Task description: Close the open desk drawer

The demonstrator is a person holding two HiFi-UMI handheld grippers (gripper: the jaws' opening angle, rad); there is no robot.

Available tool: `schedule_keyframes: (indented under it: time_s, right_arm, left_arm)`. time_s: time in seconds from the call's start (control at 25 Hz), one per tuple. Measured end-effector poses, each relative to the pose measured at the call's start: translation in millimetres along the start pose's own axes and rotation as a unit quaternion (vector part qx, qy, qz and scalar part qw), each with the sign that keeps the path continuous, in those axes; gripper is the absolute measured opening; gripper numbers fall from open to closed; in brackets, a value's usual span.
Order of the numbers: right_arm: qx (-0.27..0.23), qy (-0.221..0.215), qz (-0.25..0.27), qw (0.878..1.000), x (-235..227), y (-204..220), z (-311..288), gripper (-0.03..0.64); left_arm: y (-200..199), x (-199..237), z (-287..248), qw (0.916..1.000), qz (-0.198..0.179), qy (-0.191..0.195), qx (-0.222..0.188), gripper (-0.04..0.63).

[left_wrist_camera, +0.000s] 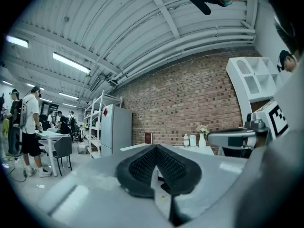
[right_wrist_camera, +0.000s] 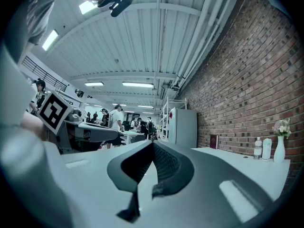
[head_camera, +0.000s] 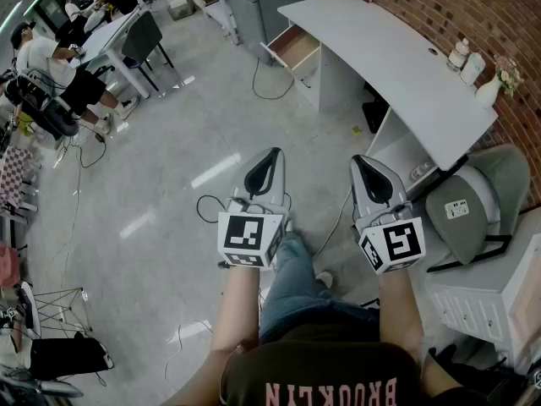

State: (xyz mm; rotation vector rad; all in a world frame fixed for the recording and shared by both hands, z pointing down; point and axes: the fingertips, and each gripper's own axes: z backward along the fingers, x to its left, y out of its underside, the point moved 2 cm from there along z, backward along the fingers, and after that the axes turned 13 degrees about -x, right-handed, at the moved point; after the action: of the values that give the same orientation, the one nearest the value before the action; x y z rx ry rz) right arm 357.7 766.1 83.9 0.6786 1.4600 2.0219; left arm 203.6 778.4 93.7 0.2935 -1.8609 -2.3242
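The white desk [head_camera: 397, 53] stands along the brick wall at the upper right of the head view. Its wooden-lined drawer [head_camera: 293, 47] is pulled out at the desk's far left end, well ahead of both grippers. My left gripper [head_camera: 272, 154] and right gripper [head_camera: 358, 160] are held side by side over the floor, pointing level toward the desk. In the left gripper view the left gripper [left_wrist_camera: 156, 148] has its pads pressed together with nothing between them. The right gripper [right_wrist_camera: 153, 145] is shut and empty too, as its own view shows.
A grey chair [head_camera: 486, 197] sits by the desk's near end, next to a white cabinet [head_camera: 490, 299]. Bottles and a vase [head_camera: 489, 90] stand on the desk. Cables [head_camera: 211, 205] trail over the floor. People sit at tables [head_camera: 106, 28] at far left.
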Motion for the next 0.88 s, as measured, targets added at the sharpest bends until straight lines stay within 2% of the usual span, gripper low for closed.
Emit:
schedule_keyframes:
  time_s: [0.48, 0.88]
  right_arm:
    - [0.008, 0.005, -0.005, 1.000, -18.2, 19.8, -42.5, -0.003]
    - [0.022, 0.005, -0.007, 1.000, -53.8, 57.3, -146.6, -0.003]
  left_arm:
    - [19.6, 26.0, -40.3, 0.9998, 0.005, 0.017, 0.012, -0.003]
    - [51.5, 94.7, -131.1, 0.9992, 0.014, 0.026, 0.025, -0.003]
